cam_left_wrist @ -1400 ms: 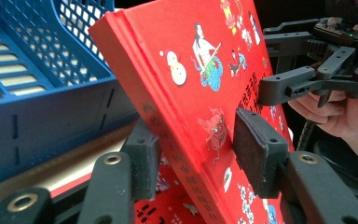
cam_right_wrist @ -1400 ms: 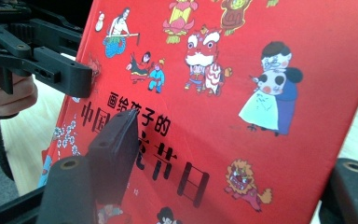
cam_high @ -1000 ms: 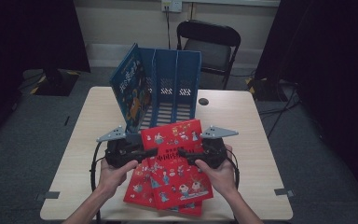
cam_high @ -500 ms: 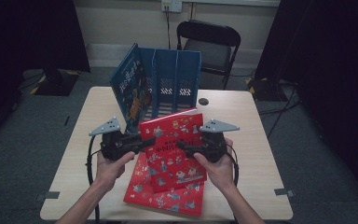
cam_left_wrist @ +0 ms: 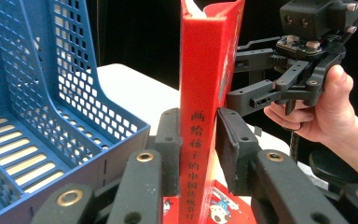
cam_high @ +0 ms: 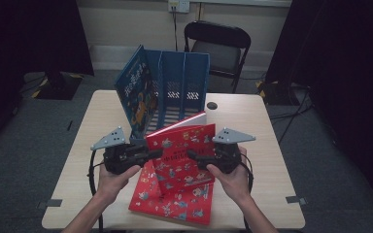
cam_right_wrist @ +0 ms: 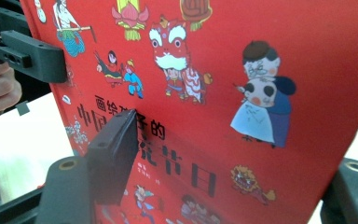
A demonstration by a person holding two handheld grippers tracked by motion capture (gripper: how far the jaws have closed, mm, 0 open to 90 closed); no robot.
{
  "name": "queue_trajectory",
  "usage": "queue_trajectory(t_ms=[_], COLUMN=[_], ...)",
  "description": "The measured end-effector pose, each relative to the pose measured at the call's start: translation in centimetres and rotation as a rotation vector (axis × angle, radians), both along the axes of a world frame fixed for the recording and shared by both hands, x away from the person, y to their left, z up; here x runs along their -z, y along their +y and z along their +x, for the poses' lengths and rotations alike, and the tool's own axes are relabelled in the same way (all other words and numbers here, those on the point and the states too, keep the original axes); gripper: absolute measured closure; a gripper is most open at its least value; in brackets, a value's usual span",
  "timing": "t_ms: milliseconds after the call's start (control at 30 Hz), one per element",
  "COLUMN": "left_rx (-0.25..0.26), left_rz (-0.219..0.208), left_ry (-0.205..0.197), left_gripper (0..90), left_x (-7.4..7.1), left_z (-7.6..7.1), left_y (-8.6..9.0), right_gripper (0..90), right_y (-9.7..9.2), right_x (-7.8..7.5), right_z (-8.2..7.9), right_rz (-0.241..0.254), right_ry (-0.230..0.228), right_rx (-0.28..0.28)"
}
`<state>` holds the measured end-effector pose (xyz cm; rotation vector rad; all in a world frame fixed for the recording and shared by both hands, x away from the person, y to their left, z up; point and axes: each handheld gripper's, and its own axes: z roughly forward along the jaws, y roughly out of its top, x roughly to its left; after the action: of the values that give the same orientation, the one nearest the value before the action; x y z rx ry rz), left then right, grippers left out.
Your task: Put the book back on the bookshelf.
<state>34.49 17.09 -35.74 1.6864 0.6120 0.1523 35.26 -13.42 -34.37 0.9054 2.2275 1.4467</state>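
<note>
The left gripper [cam_left_wrist: 198,140] has just been closing, and its two black jaws now press on either side of the spine of the upper red book [cam_left_wrist: 205,93], so it is clamped on that book at the spine edge; the right gripper [cam_high: 196,158] grips the same book at the opposite, open edge, one jaw lying flat on the illustrated cover in the right gripper view while the other is hidden behind the book, so the book hangs between the two hands, tilted up off the table [cam_high: 252,116] with its cover facing the person; directly beneath it a second red book [cam_high: 175,204] lies flat near the table's front edge; beyond the held book, just behind it and a little to the left, stands the blue file rack [cam_high: 179,73], its slots running away from the person, with a blue book [cam_high: 133,92] leaning upright in its leftmost slot; the held book's long axis runs across, hand to hand, and its spine sits on the left; the left gripper is the nearer to the rack, so I judge the book must be turned edge-on to the slots before it can slide into an empty one.
</note>
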Motion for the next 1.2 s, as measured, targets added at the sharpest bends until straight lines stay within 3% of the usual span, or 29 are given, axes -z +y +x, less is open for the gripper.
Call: queue_trajectory(t_ms=[100, 267, 467, 733, 1033, 1200], left_rx=[0.002, 0.036, 0.051, 0.072, 0.071, 0.066], left_rz=[0.046, 0.028, 0.067, 0.067, 0.066, 0.07], left_ry=[-0.008, -0.019, -0.02, -0.048, -0.041, -0.039], left_gripper=[68.2, 67.4, 63.7, 65.7, 70.1, 71.4], left_x=[-0.1, 0.2, 0.5, 0.7, 0.8, 0.7], left_z=[-0.4, -0.7, -0.7, -1.1, -1.1, -1.1], left_y=[-0.9, -1.5, -2.8, -3.3, -3.2, -3.2], right_gripper=[30.9, 31.9, 32.1, 32.1, 29.7, 28.5], right_y=[-0.2, -0.9, -1.2, -1.8, -3.5, -4.0], right_x=[0.1, 0.3, 0.4, 0.5, 0.3, 1.0], right_z=[-0.5, -1.0, -1.4, -1.5, -1.8, -1.1], right_rz=[-0.009, -0.002, -0.018, -0.02, -0.024, -0.026], right_ry=[-0.008, 0.002, -0.001, 0.01, -0.013, 0.01], right_rx=[-0.003, -0.022, -0.038, -0.065, 0.01, 0.031])
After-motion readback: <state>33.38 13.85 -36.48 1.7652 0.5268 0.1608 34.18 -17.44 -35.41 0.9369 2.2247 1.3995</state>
